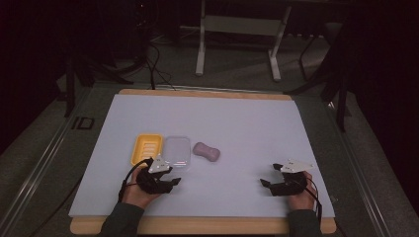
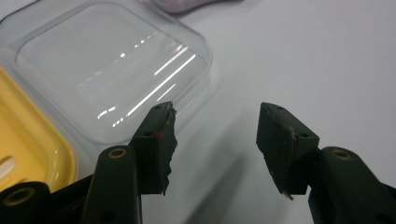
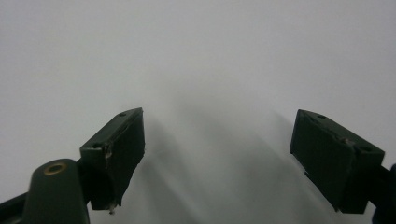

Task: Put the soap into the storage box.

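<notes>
A yellow soap dish base [image 1: 146, 148] lies left of centre on the white table mat [image 1: 237, 123], with a clear plastic lid [image 1: 177, 151] right beside it and a pale pink soap bar [image 1: 206, 151] further right. My left gripper [image 1: 174, 183] hovers just in front of the lid, open and holding nothing. Close up in the left gripper view, the clear lid [image 2: 112, 65] and the yellow base [image 2: 32, 140] sit just beyond my left gripper [image 2: 215, 135], with a sliver of soap [image 2: 187, 4] at the top. My right gripper [image 1: 267, 186] rests open at the front right, and in the right gripper view my right gripper [image 3: 217, 154] has bare mat between its jaws.
The mat lies on a wooden tabletop [image 1: 207, 226] whose front edge runs just behind my hands. Beyond the far edge stand metal table legs [image 1: 200, 44] and trailing cables [image 1: 155, 69] on a dim floor.
</notes>
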`<action>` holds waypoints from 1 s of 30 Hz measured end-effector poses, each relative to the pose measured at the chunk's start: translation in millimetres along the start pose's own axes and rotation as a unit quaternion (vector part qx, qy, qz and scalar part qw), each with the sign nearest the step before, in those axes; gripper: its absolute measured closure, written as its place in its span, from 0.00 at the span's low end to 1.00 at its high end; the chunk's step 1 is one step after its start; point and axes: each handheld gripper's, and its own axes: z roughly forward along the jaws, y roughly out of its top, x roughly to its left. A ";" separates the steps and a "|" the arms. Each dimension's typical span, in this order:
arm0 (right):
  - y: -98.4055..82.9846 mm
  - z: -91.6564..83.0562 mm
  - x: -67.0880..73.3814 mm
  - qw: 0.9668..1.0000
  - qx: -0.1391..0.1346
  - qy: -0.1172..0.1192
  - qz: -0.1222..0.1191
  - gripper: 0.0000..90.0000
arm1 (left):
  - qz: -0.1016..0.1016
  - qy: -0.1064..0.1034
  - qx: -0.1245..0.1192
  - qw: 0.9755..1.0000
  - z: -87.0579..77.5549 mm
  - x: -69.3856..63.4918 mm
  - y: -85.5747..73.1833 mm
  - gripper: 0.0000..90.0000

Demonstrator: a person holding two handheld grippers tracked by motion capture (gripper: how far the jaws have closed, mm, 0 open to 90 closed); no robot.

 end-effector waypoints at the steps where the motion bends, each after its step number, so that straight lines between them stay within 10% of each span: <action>1: -0.3 -0.5 -0.3 1.000 -0.003 0.001 0.001 0.20 | 0.002 0.000 -0.001 1.000 -0.6 0.3 1.6 0.52; 30: -0.8 -1.6 4.5 1.000 -0.008 -0.012 -0.017 0.25 | 0.033 -0.024 -0.016 0.999 -8.6 10.0 37.4 0.52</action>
